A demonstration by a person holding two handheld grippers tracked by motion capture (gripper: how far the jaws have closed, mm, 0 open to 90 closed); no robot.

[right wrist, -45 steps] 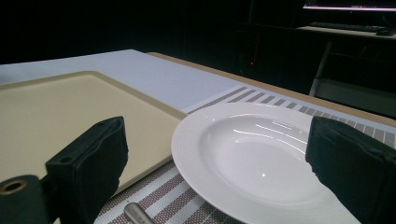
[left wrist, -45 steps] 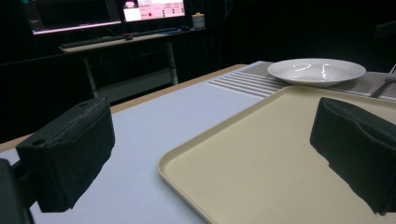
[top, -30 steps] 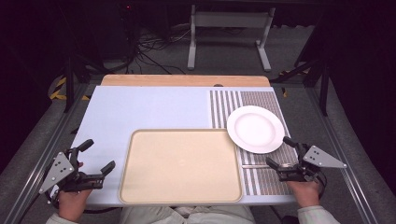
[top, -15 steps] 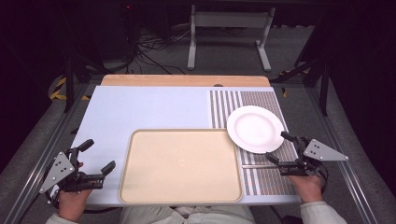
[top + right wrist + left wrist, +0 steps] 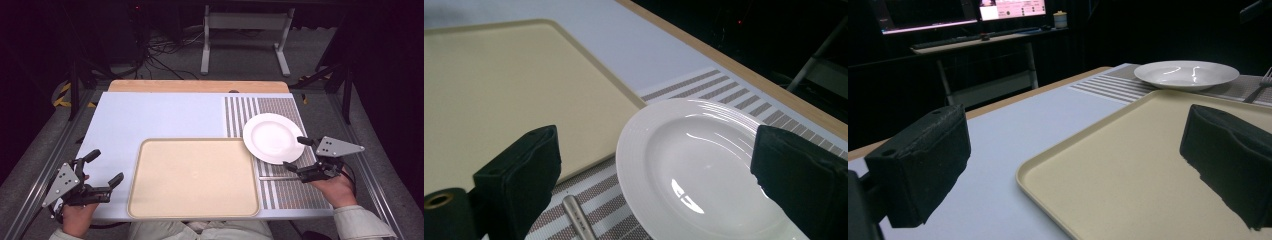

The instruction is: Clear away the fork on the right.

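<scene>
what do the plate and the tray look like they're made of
Plate: likely glazed white ceramic, glossy, with sharp light reflections and fine ridged rings on its rim. Tray: probably matte beige plastic, smooth, with a raised rounded lip and no glare.

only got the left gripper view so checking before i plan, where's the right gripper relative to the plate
observer: in the high view the right gripper is at the plate's right near edge, over the striped mat. Its jaws are open with nothing gripped.
operator: is the plate on the tray or off it
observer: off it. From above, the plate lies on the mat, just beside the far right corner of the tray.
operator: whats the metal bit at my right edge
observer: a utensil lying flat on the mat, between the tray's right rim and the right gripper, on the person's side of the plate.
</scene>
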